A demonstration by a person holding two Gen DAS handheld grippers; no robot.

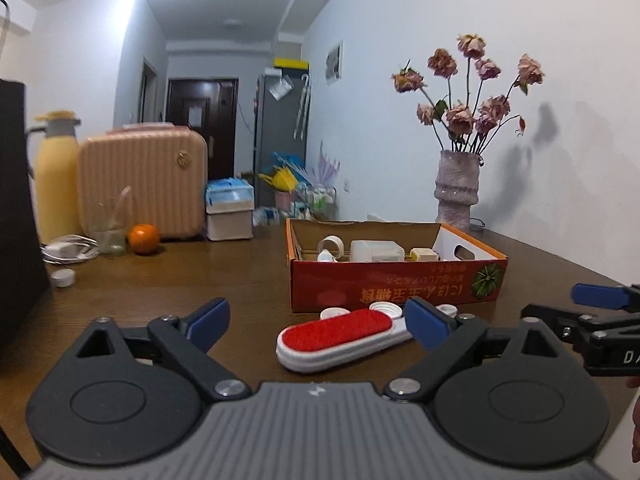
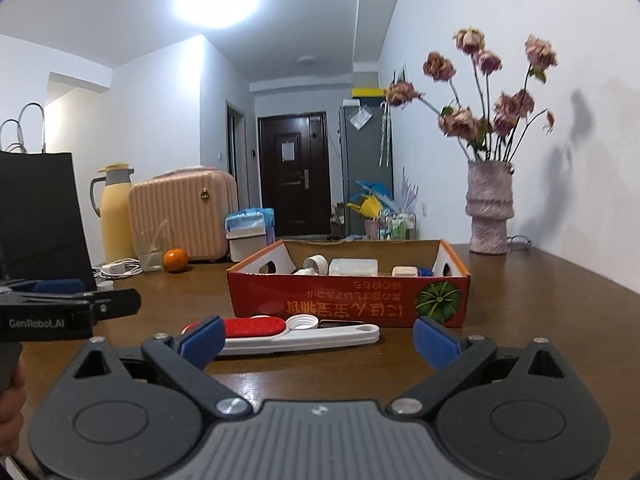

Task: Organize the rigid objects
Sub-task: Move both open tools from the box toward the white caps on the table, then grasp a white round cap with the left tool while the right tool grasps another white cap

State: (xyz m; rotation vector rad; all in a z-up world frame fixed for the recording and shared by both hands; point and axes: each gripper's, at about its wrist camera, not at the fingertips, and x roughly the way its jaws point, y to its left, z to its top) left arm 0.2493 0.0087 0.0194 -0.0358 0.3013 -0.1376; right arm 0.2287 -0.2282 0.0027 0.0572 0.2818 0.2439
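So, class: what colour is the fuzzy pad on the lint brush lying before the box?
Red, set in a white body; the lint brush shows best in the left wrist view.

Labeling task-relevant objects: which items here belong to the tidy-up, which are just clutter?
Job:
- lint brush
- white caps
- cardboard box
- left gripper, right gripper, both open

Lying about:
- orange
- vase
- thermos
- suitcase

A: A ceiling light (image 2: 216, 0) burns out to white glare, and the room is evenly bright.

B: The flowers (image 2: 492, 108) throw soft shadows on the wall; corners vignette black, lines bow, and the far hallway looks perhaps slightly blurred.
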